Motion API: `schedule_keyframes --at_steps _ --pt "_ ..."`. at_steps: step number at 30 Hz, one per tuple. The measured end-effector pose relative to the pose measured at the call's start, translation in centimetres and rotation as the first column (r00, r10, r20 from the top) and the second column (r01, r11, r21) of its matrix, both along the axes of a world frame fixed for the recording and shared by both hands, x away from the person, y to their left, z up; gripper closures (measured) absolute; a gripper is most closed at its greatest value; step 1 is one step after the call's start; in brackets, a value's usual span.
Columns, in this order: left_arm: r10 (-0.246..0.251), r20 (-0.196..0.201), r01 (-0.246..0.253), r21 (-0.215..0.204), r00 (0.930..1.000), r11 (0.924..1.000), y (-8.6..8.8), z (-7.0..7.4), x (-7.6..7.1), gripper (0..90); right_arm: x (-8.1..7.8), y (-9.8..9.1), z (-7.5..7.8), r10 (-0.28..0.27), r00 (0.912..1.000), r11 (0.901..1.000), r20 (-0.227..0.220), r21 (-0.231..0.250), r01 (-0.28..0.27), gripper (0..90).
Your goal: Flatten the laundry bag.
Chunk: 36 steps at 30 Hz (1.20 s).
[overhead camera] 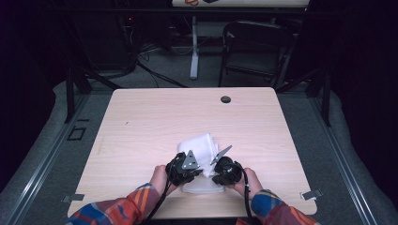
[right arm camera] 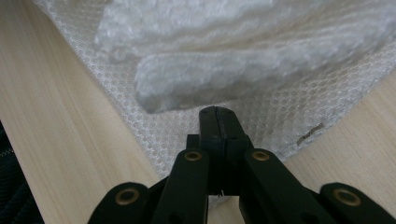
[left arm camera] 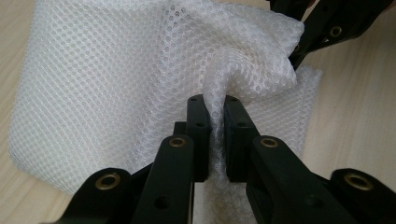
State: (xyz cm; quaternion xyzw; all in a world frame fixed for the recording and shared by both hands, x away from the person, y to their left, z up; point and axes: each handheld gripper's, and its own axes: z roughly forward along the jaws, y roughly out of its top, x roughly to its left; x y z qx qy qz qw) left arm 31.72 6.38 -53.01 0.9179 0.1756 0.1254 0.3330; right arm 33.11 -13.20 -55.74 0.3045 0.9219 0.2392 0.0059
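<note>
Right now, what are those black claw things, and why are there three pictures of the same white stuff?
A person sits at a wooden table and holds a black hand tool in each hand. One picture looks down from above. The other two come from small cameras riding on the tools. The left gripper has its jaws shut on a bunched fold of a white mesh bag. The right gripper has its jaws closed at the bag's edge; whether it pinches the mesh I cannot tell. Something white and fluffy lies inside the bag.
</note>
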Motion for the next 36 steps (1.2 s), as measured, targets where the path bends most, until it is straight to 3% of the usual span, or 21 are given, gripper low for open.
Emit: schedule_keyframes --at_steps 10,27,32,36 --pt "0.036 0.022 -0.035 -0.01 0.9991 0.9993 1.1 0.6 -0.1 83.1 -0.1 0.1 0.0 0.0 0.9999 1.0 0.01 -0.005 0.0 90.0" --pt "0.055 0.034 -0.054 -0.013 0.9979 0.9984 1.8 0.9 -0.2 83.1 -0.1 0.1 0.1 0.009 0.9999 0.9997 0.012 -0.021 -0.009 90.0" --pt "0.059 0.035 -0.058 -0.037 0.9976 0.9976 1.1 0.7 0.0 83.2 -0.2 0.2 0.3 0.007 0.9998 0.9984 0.021 -0.055 -0.006 90.0" --pt "0.044 0.045 -0.043 -0.019 0.998 0.9989 -0.1 0.3 0.0 83.3 -0.4 -0.1 0.3 -0.007 0.9999 0.9985 0.013 -0.055 0.008 90.0"
